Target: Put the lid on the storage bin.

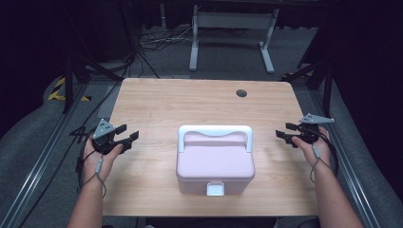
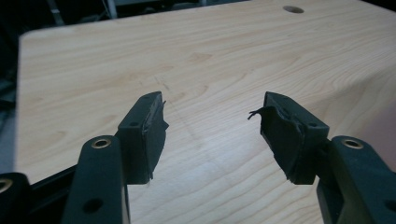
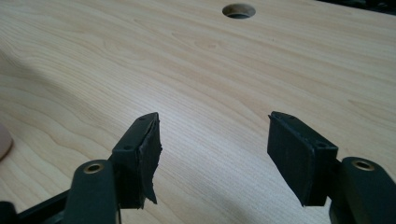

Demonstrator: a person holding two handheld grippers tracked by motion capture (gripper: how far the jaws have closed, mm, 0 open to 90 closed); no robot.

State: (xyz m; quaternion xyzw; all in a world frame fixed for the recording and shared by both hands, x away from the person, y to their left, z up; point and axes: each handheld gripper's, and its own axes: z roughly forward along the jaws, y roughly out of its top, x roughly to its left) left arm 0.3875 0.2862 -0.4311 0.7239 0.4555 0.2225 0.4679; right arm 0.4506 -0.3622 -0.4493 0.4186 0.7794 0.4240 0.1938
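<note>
The desk (image 1: 157, 102) was a pale wood-grain top with rounded corners and a round cable hole (image 1: 241, 92) near its far edge; it carried a single pink box (image 1: 215, 164), which sat at the middle of the near half, lid down, a white handle (image 1: 215, 131) folded across the back of the lid and a white latch (image 1: 215, 189) on the near face. Around the desk lay grey carpet, black drapes, loose cables and the white legs of a frame (image 1: 233, 35) beyond the far edge. The left claw (image 1: 127, 135) hung at the desk's left edge and the right claw (image 1: 285, 130) at its right edge, each well apart from the box, each spread wide and holding nothing; the left gripper view (image 2: 212, 121) and the right gripper view (image 3: 215, 140) showed bare wood between the jaws, and the pads looked frayed. The step in hand seemed to be the approach to the box. To do it well, one claw would likely steady the body from the side while the other came to the latch squarely from the front, since worn pads could slip on smooth plastic, and a push off-centre might slide the light box across the slick top.
</note>
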